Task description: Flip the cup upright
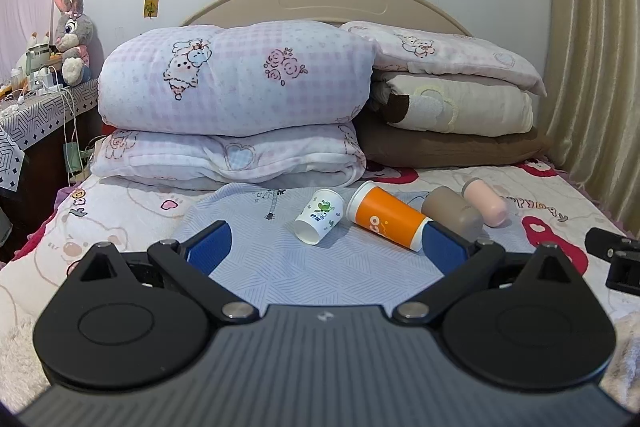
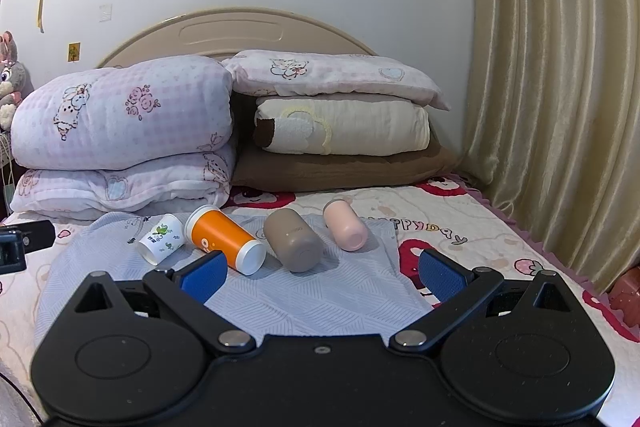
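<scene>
Still lying on their sides: four cups in a row across the grey-blue cloth (image 2: 280,291) on the bed (image 2: 500,239), none upright yet. From the left, small white paper cup (image 1: 319,215) with green print, mouth toward the cameras; orange cup (image 1: 386,217) just beside it; taupe cup (image 2: 294,241); pink cup (image 2: 345,229) farthest right, apart from the taupe one. Left gripper (image 1: 326,249) spread wide and empty, short of the white and orange cups; right gripper (image 2: 320,273) likewise released, holding nothing, facing the taupe and pink cups. Judged as the very start, approach not yet begun. Next move likely: advance one gripper around a cup's body, close gently so thin paper does not crush, then rotate to stand it on its base. Soft bedding probably an unsteady footing. Folded quilts (image 1: 236,83) stacked behind.
</scene>
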### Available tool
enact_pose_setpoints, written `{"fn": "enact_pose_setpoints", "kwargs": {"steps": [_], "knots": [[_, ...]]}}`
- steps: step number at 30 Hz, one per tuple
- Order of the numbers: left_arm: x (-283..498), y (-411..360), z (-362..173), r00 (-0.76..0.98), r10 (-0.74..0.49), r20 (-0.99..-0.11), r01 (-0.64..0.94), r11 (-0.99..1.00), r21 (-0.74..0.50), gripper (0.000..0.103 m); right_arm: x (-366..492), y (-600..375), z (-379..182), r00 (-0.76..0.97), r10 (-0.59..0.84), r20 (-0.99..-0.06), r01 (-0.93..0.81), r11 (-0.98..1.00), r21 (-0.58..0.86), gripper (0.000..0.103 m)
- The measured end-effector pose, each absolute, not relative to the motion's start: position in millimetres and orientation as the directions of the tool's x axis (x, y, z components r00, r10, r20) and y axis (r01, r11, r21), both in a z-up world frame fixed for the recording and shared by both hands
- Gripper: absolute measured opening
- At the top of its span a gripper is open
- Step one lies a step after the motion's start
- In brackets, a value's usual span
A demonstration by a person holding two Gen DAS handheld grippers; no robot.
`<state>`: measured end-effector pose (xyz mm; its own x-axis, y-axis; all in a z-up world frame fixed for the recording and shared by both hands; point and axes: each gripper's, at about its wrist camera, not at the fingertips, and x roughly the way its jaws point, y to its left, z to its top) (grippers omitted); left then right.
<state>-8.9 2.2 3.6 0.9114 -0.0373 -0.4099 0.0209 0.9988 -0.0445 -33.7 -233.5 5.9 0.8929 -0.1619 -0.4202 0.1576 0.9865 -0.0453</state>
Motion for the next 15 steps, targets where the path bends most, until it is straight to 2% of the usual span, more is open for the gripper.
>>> {"fn": "enact_pose_setpoints", "kwargs": {"steps": [15], "knots": [[-7.8,0.7,1.8,0.903,-0.035,-0.428,0.016,0.999,-0.046,0.103,-33.6,-237.1,3.5,0.888,-0.165,-0.428,0.165,0.986,-0.038,0.103]]}}
